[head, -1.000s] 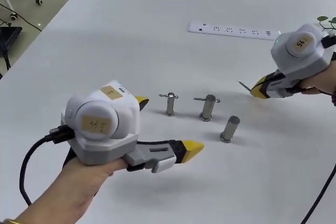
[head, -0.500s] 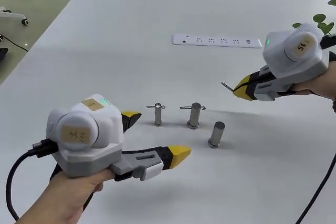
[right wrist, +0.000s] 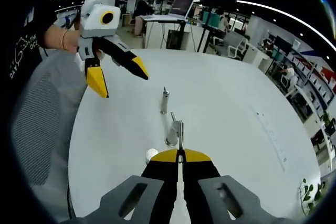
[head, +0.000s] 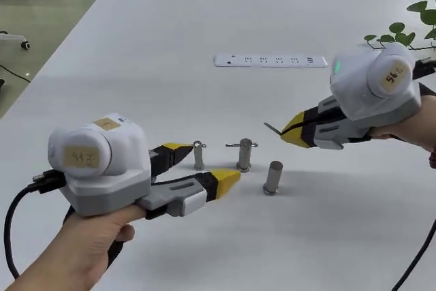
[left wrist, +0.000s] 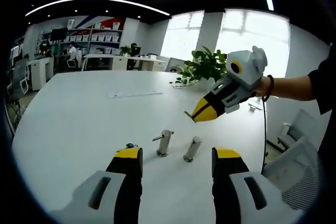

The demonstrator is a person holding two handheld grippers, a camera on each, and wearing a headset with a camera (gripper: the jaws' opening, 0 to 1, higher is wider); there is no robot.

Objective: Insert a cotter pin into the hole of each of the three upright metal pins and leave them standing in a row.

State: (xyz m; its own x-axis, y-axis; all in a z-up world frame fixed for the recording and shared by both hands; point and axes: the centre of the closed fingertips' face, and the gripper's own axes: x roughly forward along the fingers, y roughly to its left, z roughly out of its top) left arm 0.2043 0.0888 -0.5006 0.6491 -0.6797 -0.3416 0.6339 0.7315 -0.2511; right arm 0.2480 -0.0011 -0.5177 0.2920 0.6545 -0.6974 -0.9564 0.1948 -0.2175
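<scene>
Three upright metal pins stand in a row on the white table (head: 136, 52). The left pin (head: 198, 155) and the middle pin (head: 244, 157) each carry a cotter pin near the top. The right pin (head: 273, 177) is bare. My right gripper (head: 285, 131) hovers above and right of the row, shut on a cotter pin (head: 272, 128) that sticks out of its tips (right wrist: 180, 132). My left gripper (head: 214, 161) is open just left of the row, its jaws either side of the pins (left wrist: 165, 142) (left wrist: 192, 149) in its own view.
A white power strip (head: 270, 60) lies farther back on the table. A green plant (head: 407, 31) stands at the right edge. Office chairs, desks and people are in the background of the gripper views.
My right gripper has moved left with the cotter pin, closer to the row of pins. My left gripper has edged right toward the left pin. The head camera has shifted.
</scene>
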